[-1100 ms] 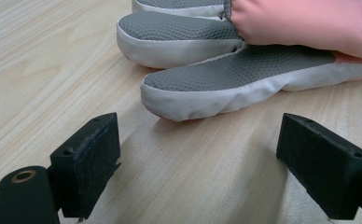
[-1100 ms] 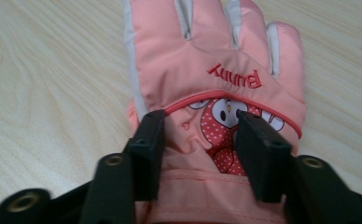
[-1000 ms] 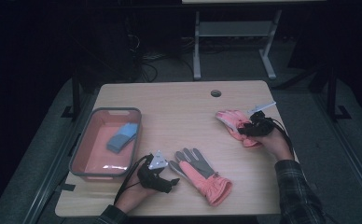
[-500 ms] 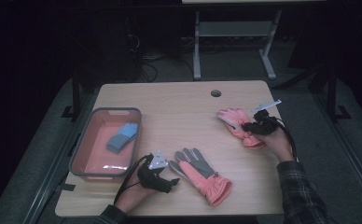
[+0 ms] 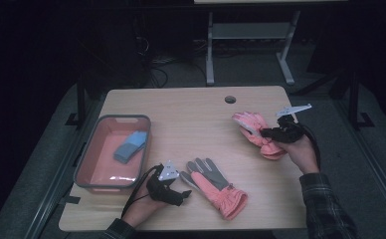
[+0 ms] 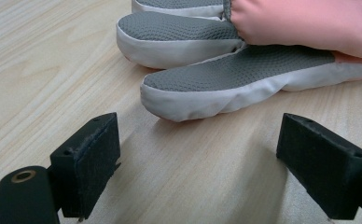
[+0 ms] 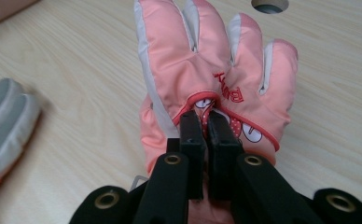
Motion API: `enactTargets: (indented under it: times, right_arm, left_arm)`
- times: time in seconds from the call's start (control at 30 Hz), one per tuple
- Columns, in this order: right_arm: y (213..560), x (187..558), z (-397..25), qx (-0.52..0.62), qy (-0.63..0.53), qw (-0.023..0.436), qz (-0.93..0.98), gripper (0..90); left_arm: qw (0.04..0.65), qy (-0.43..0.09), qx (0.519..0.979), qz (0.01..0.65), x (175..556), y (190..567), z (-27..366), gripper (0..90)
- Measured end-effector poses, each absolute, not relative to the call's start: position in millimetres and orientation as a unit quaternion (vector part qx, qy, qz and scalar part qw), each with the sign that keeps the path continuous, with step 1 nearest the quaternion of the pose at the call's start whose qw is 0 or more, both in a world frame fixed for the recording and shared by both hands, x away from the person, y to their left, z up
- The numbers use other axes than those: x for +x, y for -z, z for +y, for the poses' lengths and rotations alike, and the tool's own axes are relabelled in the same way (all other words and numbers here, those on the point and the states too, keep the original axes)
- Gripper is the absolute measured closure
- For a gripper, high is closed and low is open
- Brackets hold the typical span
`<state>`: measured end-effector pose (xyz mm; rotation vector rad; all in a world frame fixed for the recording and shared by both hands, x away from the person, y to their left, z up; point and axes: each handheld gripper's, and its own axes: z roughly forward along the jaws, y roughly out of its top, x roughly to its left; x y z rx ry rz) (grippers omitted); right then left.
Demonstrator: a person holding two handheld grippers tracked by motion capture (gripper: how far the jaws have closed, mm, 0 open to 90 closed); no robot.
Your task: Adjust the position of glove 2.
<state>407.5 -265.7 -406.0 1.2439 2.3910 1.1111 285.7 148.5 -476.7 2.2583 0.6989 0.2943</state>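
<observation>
Two pink gloves lie on the wooden table (image 5: 191, 114). The near glove (image 5: 213, 186) rests palm up, grey palm showing, close to the front edge. My left gripper (image 5: 183, 191) stands open just left of its thumb and fingers (image 6: 226, 88), touching nothing. The far glove (image 5: 255, 130) lies back up at the right. My right gripper (image 5: 265, 133) is shut on a fold of fabric on the back of that glove (image 7: 207, 70), near the cuff.
A pink tray with a grey rim (image 5: 89, 159) stands at the left and holds a blue folded item (image 5: 130, 145). A round cable hole (image 5: 230, 99) sits near the far edge. A white table frame (image 5: 248, 37) stands beyond on the dark floor.
The right hand and the far glove have shifted slightly toward the person. The left gripper and the near glove have stayed in place.
</observation>
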Motion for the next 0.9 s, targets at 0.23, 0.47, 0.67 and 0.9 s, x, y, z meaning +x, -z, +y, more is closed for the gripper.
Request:
enactTargets:
  times: [0.23,0.47,0.67,0.9]
  right_arm:
    - [397,384,-256,0.413,-0.384,0.103,0.819,86.6]
    - [389,367,-244,0.395,-0.401,0.094,0.821,86.6]
    - [382,351,-233,0.384,-0.412,0.078,0.823,86.6]
    - [379,331,-217,0.358,-0.423,0.063,0.830,86.6]
  left_arm:
    - [0.371,-0.115,0.880,0.272,286,477,148,12.7]
    - [0.370,-0.117,0.881,0.270,286,477,149,12.7]
    - [0.371,-0.116,0.881,0.271,286,477,149,12.7]
    - [0.370,-0.116,0.881,0.271,286,477,149,12.7]
